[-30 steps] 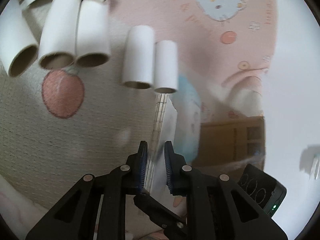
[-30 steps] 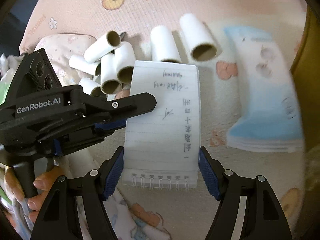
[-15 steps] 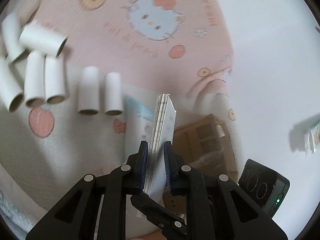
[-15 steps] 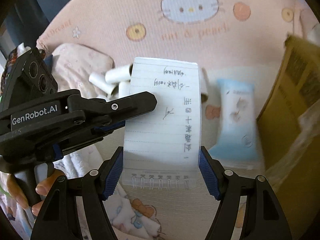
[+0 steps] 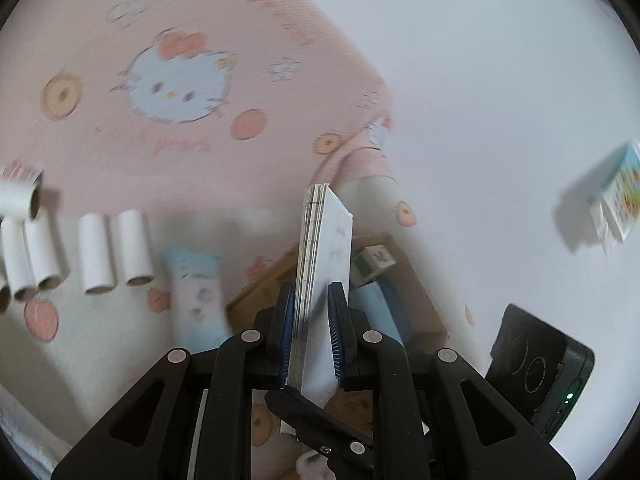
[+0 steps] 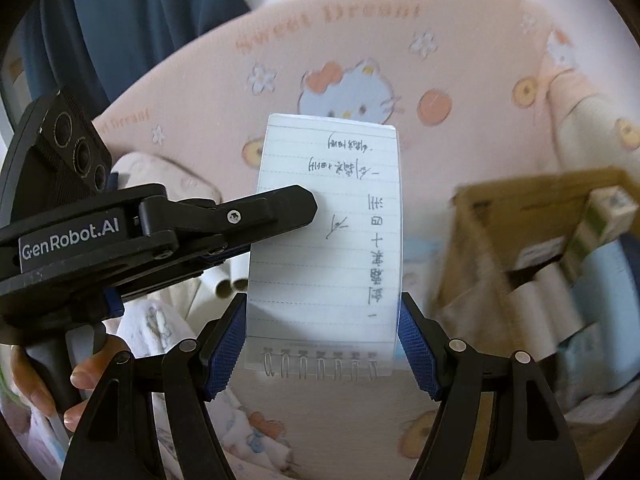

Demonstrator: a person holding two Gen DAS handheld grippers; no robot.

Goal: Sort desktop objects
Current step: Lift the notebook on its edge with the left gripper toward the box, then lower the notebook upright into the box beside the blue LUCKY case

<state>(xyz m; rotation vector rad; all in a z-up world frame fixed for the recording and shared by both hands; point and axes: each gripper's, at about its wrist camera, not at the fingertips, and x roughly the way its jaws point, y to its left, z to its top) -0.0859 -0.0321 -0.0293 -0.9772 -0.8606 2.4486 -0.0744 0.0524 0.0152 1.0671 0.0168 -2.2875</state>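
Notepad (image 6: 324,240) lifted higher vs 1s ago; left tool (image 5: 313,336) & right tool (image 6: 320,344) both clamp it.

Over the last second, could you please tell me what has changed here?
Both tongs have lifted the notepad up off the blanket; the paper tubes now look farther below, and the cardboard box has come into view. Unchanged: left tongs and right tongs grip the notepad.

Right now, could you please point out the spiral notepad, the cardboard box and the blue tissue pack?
spiral notepad (image 6: 324,248): right wrist view, middle of its lined page.
cardboard box (image 6: 516,204): right wrist view, its near brown wall.
blue tissue pack (image 5: 196,296): left wrist view, middle of its face.
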